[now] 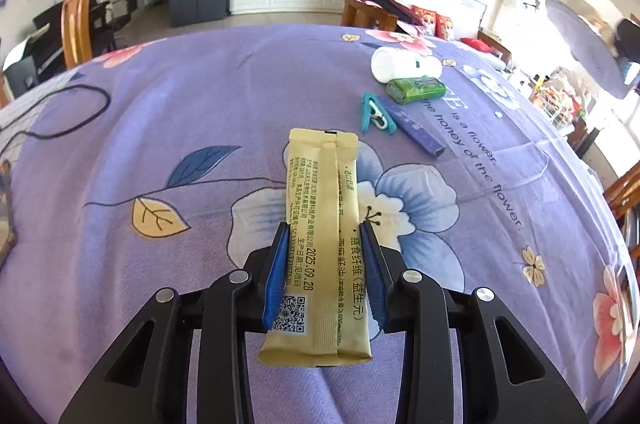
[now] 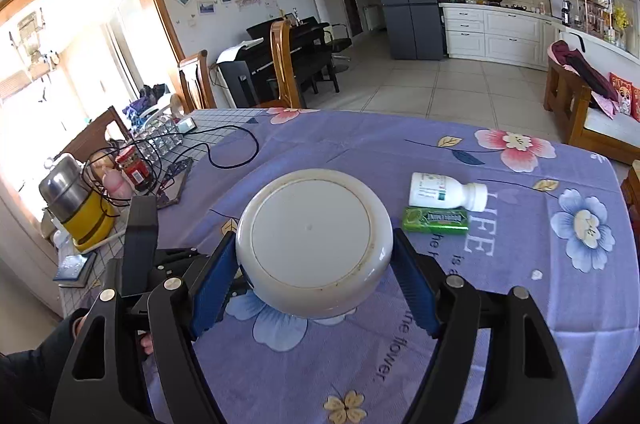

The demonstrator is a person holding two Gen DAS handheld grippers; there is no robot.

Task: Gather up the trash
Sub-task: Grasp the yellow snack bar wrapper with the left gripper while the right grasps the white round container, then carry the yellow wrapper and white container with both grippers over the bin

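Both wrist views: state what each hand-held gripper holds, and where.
Left hand-held gripper clamps the yellow sachet across its lower half. Right hand-held gripper grips the white bowl by opposite sides.

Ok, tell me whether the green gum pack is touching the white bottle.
Cannot tell. In the right wrist view the green gum pack lies right below the white bottle with no clear gap, and the left wrist view shows them overlapping.

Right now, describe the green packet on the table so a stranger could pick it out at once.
Start at the purple flowered tablecloth and find the white bottle lying on its side. The green packet lies flat right beside it, on the near side. It is the only bright green, flat, rectangular thing there; the bottle is white and round.
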